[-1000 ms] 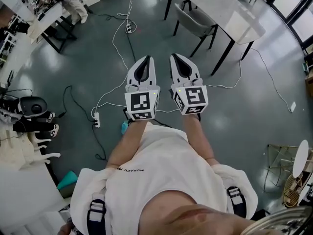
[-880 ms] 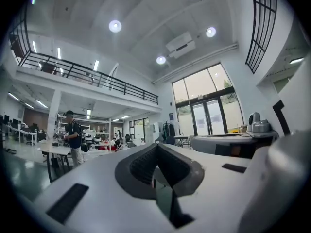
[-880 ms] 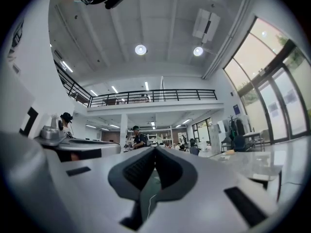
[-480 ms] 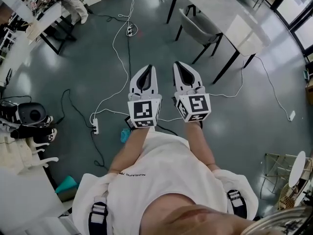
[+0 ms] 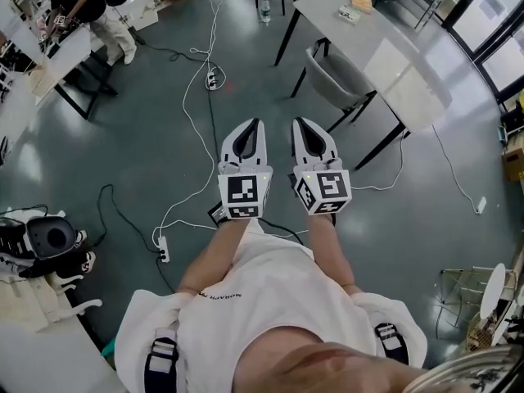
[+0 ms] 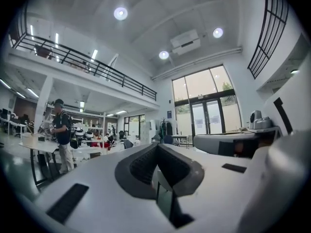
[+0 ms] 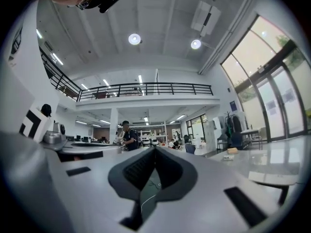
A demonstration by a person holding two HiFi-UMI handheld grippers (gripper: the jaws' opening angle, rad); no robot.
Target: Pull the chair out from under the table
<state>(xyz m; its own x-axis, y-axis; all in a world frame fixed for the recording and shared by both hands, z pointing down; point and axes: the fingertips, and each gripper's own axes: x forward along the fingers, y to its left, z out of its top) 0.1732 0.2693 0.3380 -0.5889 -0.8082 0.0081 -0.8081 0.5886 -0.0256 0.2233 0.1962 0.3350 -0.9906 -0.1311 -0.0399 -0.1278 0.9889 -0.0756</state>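
Note:
A grey shell chair (image 5: pixel 337 79) on black legs stands tucked under the long pale table (image 5: pixel 391 54) at the upper right of the head view. Both grippers are held side by side at waist height over the floor, pointing level toward the chair and well short of it. My left gripper (image 5: pixel 255 124) is shut with nothing in it, its dark pads meeting in its own view (image 6: pixel 157 147). My right gripper (image 5: pixel 299 123) is also shut and empty (image 7: pixel 155 150). The table's top (image 7: pixel 274 160) shows at the right of the right gripper view.
White and black cables (image 5: pixel 196 97) and a power strip (image 5: pixel 164 249) lie on the grey floor ahead. A person (image 5: pixel 86 6) stands at a workbench (image 5: pixel 57 60) at the far left. A small box (image 5: pixel 361 2) sits on the table. Shoes and gear (image 5: pixel 49 240) lie at the left.
Both grippers, still shut, have travelled forward with the person toward the chair and table. More of the table and the far room has come into the head view.

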